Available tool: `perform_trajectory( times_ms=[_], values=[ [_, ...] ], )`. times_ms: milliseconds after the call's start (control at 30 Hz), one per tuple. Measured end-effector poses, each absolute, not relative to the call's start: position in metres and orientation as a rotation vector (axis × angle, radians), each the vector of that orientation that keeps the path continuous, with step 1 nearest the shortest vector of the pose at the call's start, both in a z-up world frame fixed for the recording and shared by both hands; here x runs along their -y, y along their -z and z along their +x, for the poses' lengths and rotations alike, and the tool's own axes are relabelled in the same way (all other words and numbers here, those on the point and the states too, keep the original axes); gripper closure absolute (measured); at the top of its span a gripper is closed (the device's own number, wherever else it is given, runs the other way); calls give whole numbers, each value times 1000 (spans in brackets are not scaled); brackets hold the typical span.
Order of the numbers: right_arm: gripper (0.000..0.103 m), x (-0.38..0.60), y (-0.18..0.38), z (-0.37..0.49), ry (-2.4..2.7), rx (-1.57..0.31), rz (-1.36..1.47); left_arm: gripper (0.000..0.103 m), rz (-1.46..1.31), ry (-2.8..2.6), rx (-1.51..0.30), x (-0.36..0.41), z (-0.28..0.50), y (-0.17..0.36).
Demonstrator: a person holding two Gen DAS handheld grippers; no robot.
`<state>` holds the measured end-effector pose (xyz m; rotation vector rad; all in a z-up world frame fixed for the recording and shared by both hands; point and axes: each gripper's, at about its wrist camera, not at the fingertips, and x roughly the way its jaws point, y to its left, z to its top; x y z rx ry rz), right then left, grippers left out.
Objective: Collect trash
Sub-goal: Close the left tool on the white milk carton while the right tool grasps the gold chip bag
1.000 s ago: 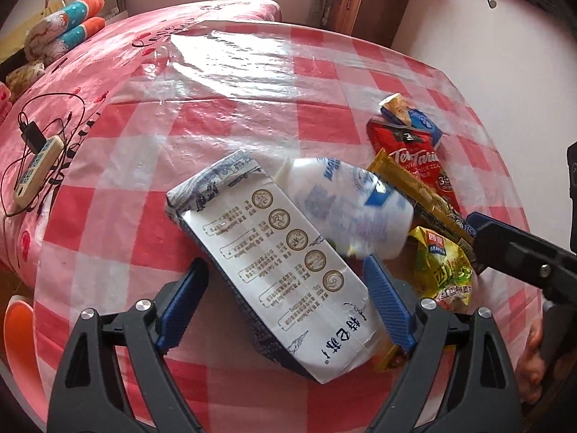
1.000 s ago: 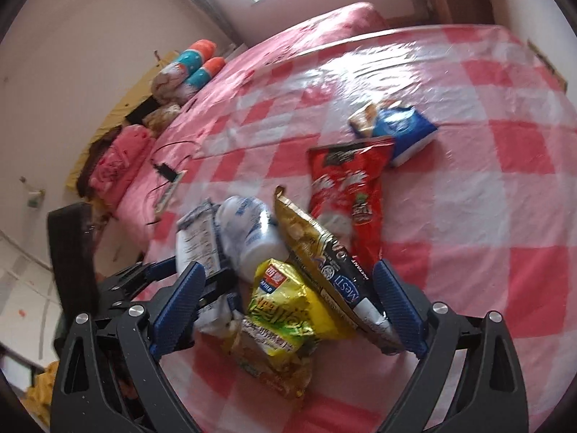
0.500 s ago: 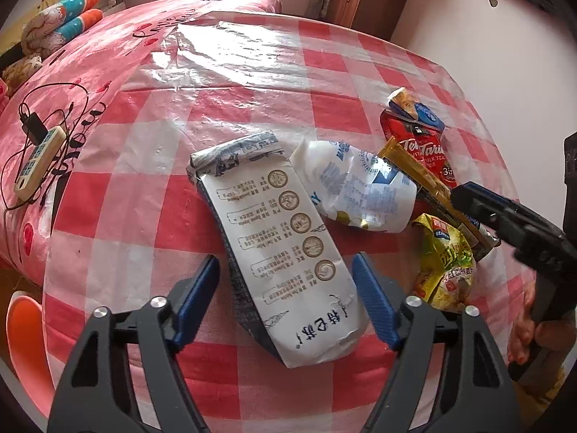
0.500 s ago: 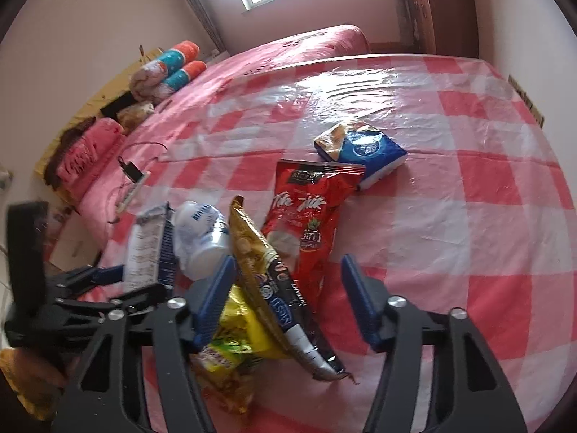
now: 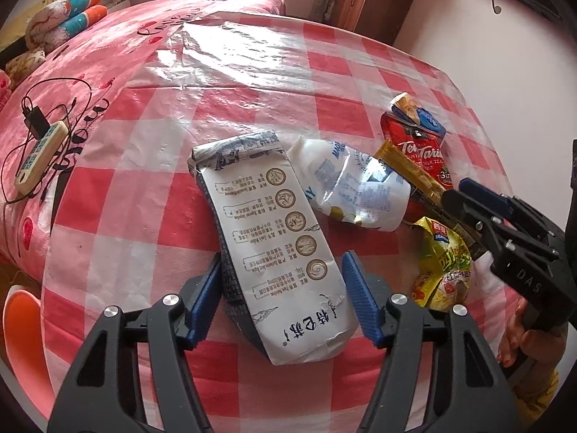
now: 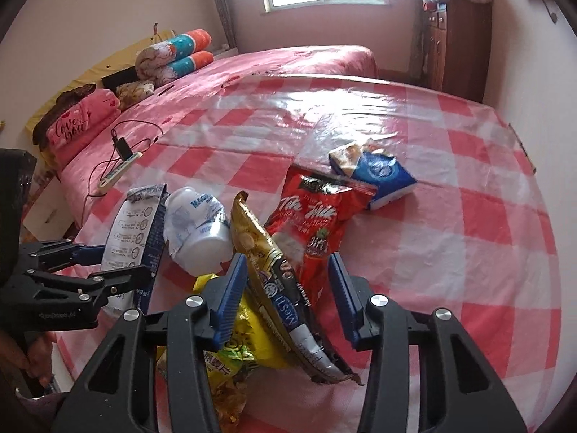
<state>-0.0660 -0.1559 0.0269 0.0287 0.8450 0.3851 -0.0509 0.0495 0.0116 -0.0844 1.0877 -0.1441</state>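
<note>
A white and dark blue milk carton [image 5: 274, 231] lies flat on the red-checked table. My left gripper [image 5: 281, 299] is open, its jaws on either side of the carton's near end, the left pad touching it. A crushed white bottle [image 5: 353, 187] lies beside the carton. My right gripper [image 6: 286, 296] is open around a gold wrapper [image 6: 267, 263] that stands on edge above a yellow snack bag [image 6: 234, 353]. A red tea packet [image 6: 310, 216] and a blue packet [image 6: 378, 173] lie farther back.
The checked table [image 5: 252, 72] is covered in shiny plastic. A bed with a power strip [image 5: 39, 155] and cables lies to the left. An orange stool [image 5: 21, 321] stands at the lower left. A wooden cabinet [image 6: 458, 47] stands at the back wall.
Both grippers have narrowed. The left has closed in on the carton's near end. The right has moved in and closed around the gold wrapper. Both cameras tilted up.
</note>
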Motion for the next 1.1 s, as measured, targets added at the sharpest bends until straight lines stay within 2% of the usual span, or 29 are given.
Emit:
perform_trajectory(
  times_ms=[633, 867, 1100],
  values=[
    [56, 111, -15, -71, -328, -791, -273, 38, -101, 191, -1063, -61, -64, -19],
    [69, 110, -15, -70, -317, -775, -270, 38, -131, 219, -1046, -73, -66, -20],
    [72, 124, -24, -68, -327, -769, -143, 38, -130, 252, -1012, -80, -75, -22]
  ],
)
